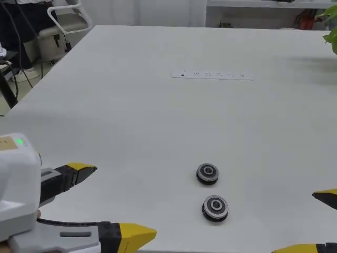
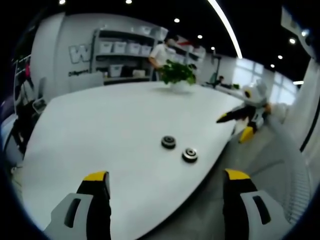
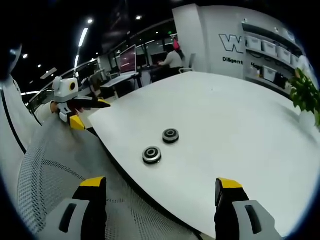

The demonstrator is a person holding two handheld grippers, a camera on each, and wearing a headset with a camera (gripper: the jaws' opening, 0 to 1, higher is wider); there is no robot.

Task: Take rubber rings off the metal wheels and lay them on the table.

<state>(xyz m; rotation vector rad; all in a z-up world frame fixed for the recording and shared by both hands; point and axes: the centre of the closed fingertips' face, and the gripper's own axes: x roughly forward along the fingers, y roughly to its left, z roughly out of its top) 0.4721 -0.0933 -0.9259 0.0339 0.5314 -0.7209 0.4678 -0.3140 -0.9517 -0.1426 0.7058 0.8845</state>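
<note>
Wheels [image 1: 207, 174] [image 1: 215, 207] number two on the table [image 1: 158, 105]; left gripper [image 2: 165, 175] and right gripper [image 3: 160, 182] hold fingers apart.

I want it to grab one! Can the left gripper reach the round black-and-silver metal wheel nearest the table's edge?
Probably yes: the left gripper, jaws open, has only bare white table between it and that round black-and-silver metal wheel.

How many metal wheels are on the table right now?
2. The farther wheel lies flat on the table toward its near edge. The nearer wheel lies just in front of it, slightly right, not touching it. None looks hidden.
</note>
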